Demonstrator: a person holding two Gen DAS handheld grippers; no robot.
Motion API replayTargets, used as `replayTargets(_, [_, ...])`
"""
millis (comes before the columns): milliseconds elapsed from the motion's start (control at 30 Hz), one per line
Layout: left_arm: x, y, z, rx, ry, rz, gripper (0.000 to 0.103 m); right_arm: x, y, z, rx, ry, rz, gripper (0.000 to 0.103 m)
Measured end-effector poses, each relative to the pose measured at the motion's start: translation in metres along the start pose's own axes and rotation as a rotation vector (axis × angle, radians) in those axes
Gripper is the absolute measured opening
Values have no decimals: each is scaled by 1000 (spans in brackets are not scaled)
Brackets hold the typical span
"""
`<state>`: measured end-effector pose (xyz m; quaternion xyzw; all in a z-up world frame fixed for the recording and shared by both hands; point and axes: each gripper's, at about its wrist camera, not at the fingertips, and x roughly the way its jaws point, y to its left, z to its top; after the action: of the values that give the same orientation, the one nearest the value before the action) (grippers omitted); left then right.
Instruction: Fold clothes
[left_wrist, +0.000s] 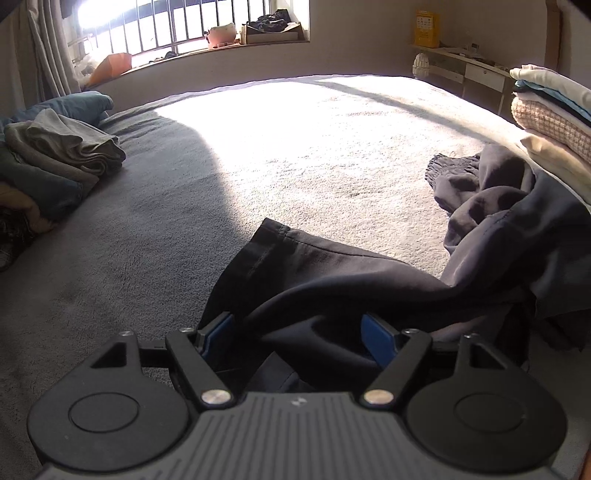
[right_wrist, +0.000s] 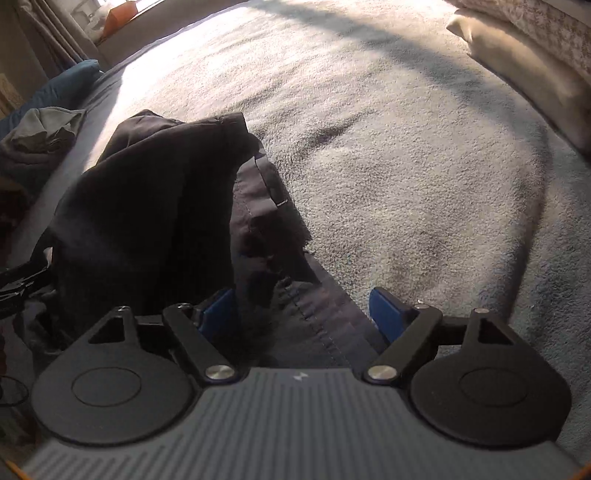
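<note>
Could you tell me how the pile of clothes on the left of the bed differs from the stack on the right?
The left pile is loosely heaped, in grey, olive and teal; the right stack is neatly squared, mostly cream and white, and sits taller. Both rest on the grey bed cover.

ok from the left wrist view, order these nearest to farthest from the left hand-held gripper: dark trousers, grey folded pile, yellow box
1. dark trousers, lying between the left hand-held gripper fingers
2. grey folded pile, far left on the bed
3. yellow box, on the desk by the back wall, right

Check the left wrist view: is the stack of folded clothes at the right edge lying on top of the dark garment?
Yes, the folded stack rests partly on the crumpled dark garment.
</note>
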<state>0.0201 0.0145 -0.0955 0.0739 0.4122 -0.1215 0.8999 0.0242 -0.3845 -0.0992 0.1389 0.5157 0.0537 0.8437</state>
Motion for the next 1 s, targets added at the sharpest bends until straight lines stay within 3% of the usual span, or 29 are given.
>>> replayTargets(33, [-1, -3, 0, 11, -5, -5, 77, 3, 1, -6, -4, 15, 0, 80])
replayTargets(100, [-3, -8, 0, 33, -14, -14, 77, 4, 8, -18, -49, 14, -20, 67])
replayTargets(167, [-4, -13, 0, 55, -23, -23, 77, 2, 21, -23, -119, 19, -50, 15])
replayTargets(267, [-7, -21, 0, 88, -36, -36, 77, -3, 30, -23, -141, 7, -43, 3])
replayTargets(367, [-7, -25, -3, 90, -34, -69, 77, -18, 41, -13, -136, -55, -10, 2])
replayTargets(467, [-6, -26, -4, 76, -27, -100, 77, -47, 68, 12, -170, -170, 58, 2])
replayTargets(667, [-3, -20, -8, 12, 6, -171, 77, -85, 161, 81, -358, -351, 227, 2])
replayTargets(833, [-4, -13, -14, -30, 19, -212, 77, -81, 256, 138, -540, -398, 385, 2])
replayTargets(1000, [-6, -6, -17, -60, 19, -242, 77, -69, 355, 153, -718, -388, 513, 2])
